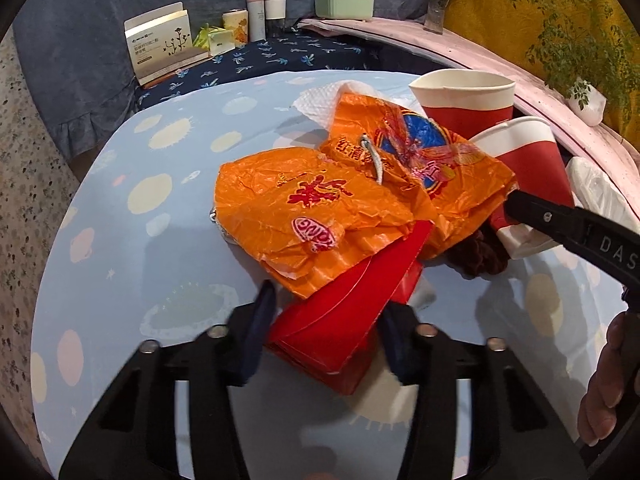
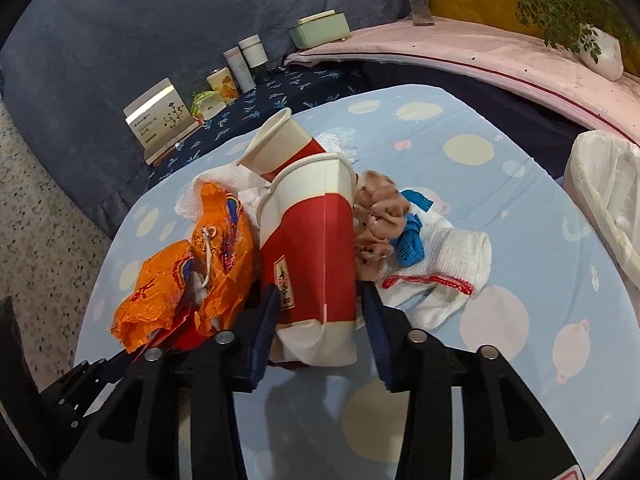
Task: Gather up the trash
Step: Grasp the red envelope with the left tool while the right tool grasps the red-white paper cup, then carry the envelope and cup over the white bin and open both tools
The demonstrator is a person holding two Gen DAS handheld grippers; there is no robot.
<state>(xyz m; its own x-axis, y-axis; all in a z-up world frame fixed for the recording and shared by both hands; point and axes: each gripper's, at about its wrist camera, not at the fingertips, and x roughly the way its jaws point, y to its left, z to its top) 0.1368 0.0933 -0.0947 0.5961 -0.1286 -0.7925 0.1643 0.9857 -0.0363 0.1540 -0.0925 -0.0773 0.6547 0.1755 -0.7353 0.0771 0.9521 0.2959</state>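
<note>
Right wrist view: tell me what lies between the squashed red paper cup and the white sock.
In the right wrist view, a tan scrunchie and a blue clip lie between the red paper cup and the white sock.

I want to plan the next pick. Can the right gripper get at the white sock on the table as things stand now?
Probably not at once. The right gripper is closed around the crushed red paper cup, so its jaws are occupied. The white sock lies uncovered just right of it on the table, so the way seems free once the cup is dropped.
</note>
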